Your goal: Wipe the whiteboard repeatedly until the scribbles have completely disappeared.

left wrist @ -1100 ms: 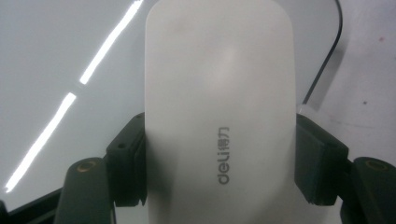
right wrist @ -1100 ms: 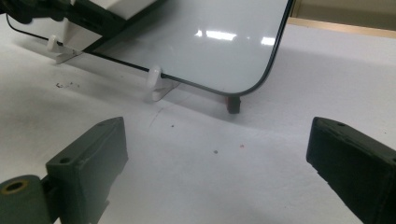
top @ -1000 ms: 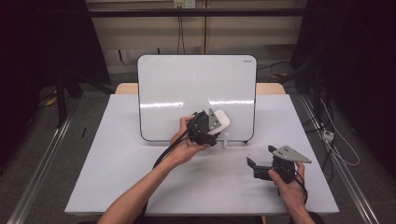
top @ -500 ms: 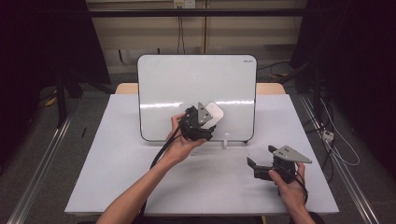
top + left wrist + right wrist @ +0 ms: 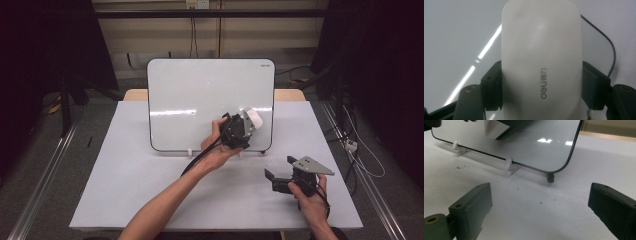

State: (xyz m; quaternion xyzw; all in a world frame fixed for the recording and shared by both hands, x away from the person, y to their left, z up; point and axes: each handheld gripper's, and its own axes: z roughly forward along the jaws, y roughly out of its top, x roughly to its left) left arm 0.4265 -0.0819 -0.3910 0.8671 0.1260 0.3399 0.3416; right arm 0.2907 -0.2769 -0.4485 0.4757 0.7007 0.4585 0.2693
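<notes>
Against the board: left hand-held gripper [image 5: 246,126] clamps the white oblong plastic eraser [image 5: 541,60] on the upright glossy whiteboard [image 5: 200,95].
Table: right hand-held gripper [image 5: 280,174] rests, jaws wide, holding nothing.

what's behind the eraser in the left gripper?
The whiteboard surface, glossy with light streaks, and its rounded black-edged corner. The eraser, clamped in the left gripper, covers the board patch directly behind it.

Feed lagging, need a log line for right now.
left gripper: shut on eraser | eraser at whiteboard lower right | right gripper: open, resting on table
</notes>
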